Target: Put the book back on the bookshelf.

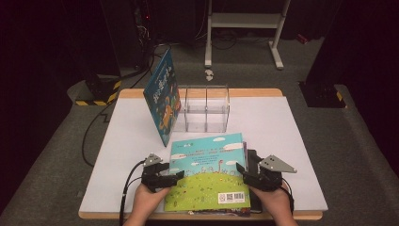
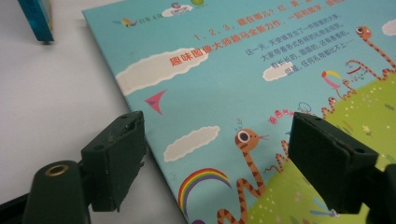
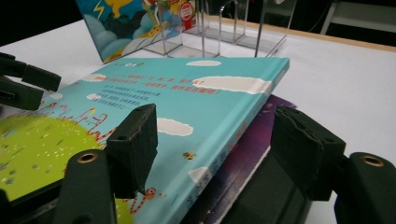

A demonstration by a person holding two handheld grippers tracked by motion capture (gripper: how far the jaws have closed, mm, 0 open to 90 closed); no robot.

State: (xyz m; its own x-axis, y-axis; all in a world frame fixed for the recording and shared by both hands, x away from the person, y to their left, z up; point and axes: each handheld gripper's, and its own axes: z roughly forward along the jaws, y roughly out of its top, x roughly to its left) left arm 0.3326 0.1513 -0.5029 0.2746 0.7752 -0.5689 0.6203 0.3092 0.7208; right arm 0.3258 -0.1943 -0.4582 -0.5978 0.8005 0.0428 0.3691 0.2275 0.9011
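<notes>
Sky-blue and green hardcover picture book (image 1: 209,172) lies flat on dark book pile (image 3: 254,154), near table's front edge. Left gripper (image 1: 162,176) and right gripper (image 1: 256,176), jaws apart, straddle opposite book edges, likely for two-handed lift toward clear acrylic rack (image 1: 207,108).

The room is dark, and only the worktop (image 1: 291,127) is brightly lit: a white sheet on a board with a pale wooden edge. It stands on grey carpet (image 1: 348,141). Behind it a white metal stand (image 1: 244,21) rises from the floor. At the left, black cables (image 1: 94,127) run past a base marked with yellow-black tape (image 1: 96,96).
</notes>
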